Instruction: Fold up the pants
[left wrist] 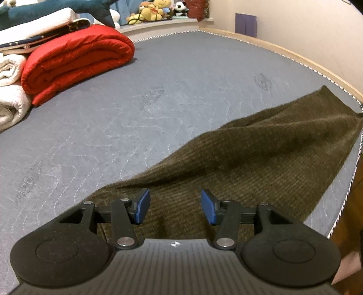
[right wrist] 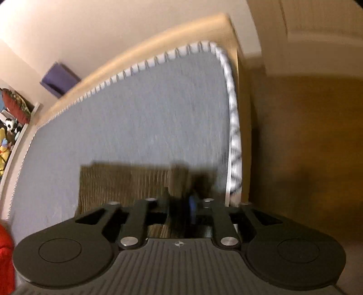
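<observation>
Dark olive-brown ribbed pants (left wrist: 261, 154) lie stretched across the grey mattress (left wrist: 158, 90), running from under my left gripper toward the far right edge. My left gripper (left wrist: 175, 206) is open, its blue pads (left wrist: 143, 205) just above the near end of the pants, holding nothing. In the blurred right wrist view, my right gripper (right wrist: 188, 208) is shut on an edge of the pants (right wrist: 127, 183), which are lifted a little near the mattress's right edge.
A folded red blanket (left wrist: 77, 61) and white rolled towels (left wrist: 11, 90) sit at the mattress's far left. Stuffed toys (left wrist: 154, 10) line a shelf behind. The piped mattress edge (right wrist: 233, 127) and wooden floor (right wrist: 306, 147) lie to the right.
</observation>
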The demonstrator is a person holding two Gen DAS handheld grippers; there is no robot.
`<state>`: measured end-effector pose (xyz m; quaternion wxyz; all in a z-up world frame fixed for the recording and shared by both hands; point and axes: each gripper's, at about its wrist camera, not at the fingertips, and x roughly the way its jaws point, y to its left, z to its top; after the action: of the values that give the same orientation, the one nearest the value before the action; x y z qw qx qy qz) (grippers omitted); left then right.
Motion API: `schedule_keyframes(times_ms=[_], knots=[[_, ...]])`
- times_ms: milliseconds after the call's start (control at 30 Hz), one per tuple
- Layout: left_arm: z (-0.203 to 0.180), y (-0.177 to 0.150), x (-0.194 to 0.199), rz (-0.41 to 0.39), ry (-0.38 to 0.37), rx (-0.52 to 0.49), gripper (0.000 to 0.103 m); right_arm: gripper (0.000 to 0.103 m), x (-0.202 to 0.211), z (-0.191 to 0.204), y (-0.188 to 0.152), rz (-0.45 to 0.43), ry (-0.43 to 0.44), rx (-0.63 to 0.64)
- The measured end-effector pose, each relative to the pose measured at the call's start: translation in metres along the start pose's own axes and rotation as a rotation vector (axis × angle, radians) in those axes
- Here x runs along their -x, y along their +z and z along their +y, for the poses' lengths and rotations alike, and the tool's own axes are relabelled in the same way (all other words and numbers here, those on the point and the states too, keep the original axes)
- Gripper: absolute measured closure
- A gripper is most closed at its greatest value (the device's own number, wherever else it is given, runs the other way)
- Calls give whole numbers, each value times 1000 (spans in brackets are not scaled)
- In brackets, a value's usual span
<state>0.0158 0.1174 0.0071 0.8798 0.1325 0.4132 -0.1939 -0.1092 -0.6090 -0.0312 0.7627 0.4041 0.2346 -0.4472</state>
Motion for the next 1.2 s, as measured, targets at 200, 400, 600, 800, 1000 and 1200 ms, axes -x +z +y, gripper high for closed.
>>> schedule_keyframes(times_ms=[200,400,600,800,1000,1200], knots=[[-4,-13,-14,95,-41,-40,43,45,2,41,-6,10,243,102],[-23,-48,-39,292,-85,-177,39,37,-43,117,-54,284,411,349],[-17,-55,-30,313,-116,-177,39,27,-71,158,-83,359,367,405],[-25,-64,-26,312,-109,-253,39,33,-73,195,-106,288,235,533],[-22,-65,-25,304,-123,-256,39,93,-65,215,-126,186,110,715],[-22,-62,-26,292,-120,-254,38,102,-60,204,-86,90,173,556]])
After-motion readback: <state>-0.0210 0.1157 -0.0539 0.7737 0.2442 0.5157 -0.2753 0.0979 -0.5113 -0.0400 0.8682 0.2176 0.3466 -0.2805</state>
